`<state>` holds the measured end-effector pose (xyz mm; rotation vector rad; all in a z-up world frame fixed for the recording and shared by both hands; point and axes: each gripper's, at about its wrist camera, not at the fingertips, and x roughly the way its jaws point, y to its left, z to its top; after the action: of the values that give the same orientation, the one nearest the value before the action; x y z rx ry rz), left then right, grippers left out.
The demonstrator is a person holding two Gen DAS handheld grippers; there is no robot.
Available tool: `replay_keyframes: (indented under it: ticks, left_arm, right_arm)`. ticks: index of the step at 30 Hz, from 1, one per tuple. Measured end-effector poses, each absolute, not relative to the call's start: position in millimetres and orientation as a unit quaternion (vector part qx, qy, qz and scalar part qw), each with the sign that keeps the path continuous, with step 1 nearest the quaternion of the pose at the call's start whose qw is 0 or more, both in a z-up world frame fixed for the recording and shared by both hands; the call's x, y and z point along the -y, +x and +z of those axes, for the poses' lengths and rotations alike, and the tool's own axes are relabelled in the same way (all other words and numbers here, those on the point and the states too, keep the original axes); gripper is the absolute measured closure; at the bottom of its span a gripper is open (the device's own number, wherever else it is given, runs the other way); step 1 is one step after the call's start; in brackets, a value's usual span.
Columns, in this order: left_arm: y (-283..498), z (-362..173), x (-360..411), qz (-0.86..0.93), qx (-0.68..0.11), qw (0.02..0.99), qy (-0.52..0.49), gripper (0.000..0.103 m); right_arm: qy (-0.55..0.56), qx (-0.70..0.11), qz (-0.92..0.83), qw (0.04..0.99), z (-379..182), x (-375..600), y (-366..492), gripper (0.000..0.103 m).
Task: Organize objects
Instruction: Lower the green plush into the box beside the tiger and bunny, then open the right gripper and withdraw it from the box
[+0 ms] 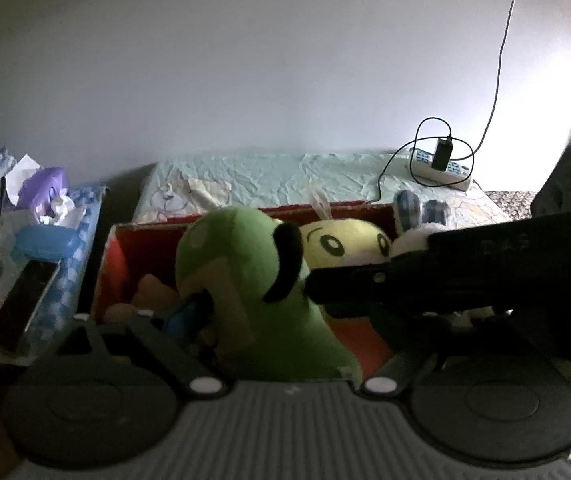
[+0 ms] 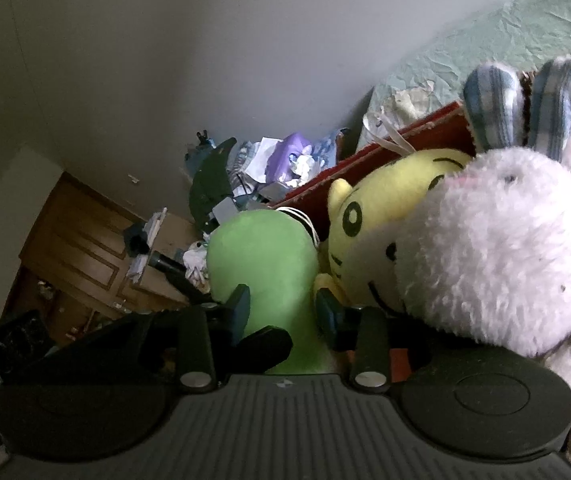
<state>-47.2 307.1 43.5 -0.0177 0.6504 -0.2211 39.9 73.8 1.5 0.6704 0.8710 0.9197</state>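
Much of the red box (image 1: 119, 264) is hidden: its floor shows only as an orange-red patch at 5 o'clock of the green plush toy (image 1: 253, 292), and its near wall is lost behind the tool bodies. In the left wrist view a brownish shape at 9 o'clock of the green toy, low in the box, is too dim to name. The white rabbit plush (image 1: 409, 240) there is mostly covered by the dark body of the other tool, which crosses the frame from 3 o'clock; only its checked ears and a bit of head show.

The left tool (image 1: 285, 332) has the green plush toy standing between its fingers; its right finger is hidden under the other tool, so whether it grips cannot be told. In the right wrist view the right tool (image 2: 283, 308) has both blue pads pressed against the lower part of the green plush toy (image 2: 261, 256), holding it. The toy rises toward 12 o'clock from the pads.

The yellow plush toy (image 2: 377, 208) lies just at 2 o'clock of the green one, touching it, with the white rabbit plush (image 2: 497, 252) against it at 3 o'clock. All three sit in the red box (image 2: 385, 140), which rests on a bed (image 1: 285, 176). A power strip (image 1: 441, 170) lies on the bed at 1 o'clock of the box. A cluttered table (image 1: 69, 256) stands at 9 o'clock.
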Motion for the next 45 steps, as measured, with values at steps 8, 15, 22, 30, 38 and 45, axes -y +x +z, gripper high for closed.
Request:
replay_keyframes:
  ticks: [8,15,22,30,38,45]
  left_arm:
    - [-56.9,57.9,-335.5,-0.119,-0.313,0.941,-0.047,0.017]
    - [-60.3,55.1,-326.9,-0.117,-0.319,0.940,-0.017,0.018]
    - [-59.6,53.2,-325.3,-0.103,-0.322,0.941,-0.005,0.018]
    - [-55.4,49.8,-297.3,-0.119,-0.307,0.944,0.007,0.017]
    - [-68.3,62.0,-285.8,-0.124,-0.302,0.945,0.030,0.009]
    - [-78.5,72.2,-268.2,-0.120,-0.311,0.942,0.032,0.000]
  right_arm:
    - [0.270,-0.357,0.469,0.761,26.0,-83.6,29.9,0.061]
    - [0.258,-0.384,0.467,0.754,13.4,-104.4,38.5,0.062]
    - [0.299,-0.411,0.458,0.729,-4.3,-107.6,47.8,0.063]
    - [0.302,-0.413,0.426,0.746,-4.5,-79.9,42.2,0.067]
    - [0.275,-0.382,0.430,0.771,13.8,-70.5,22.9,0.059]
    - [0.187,-0.328,0.406,0.832,39.4,-59.6,-4.6,0.054]
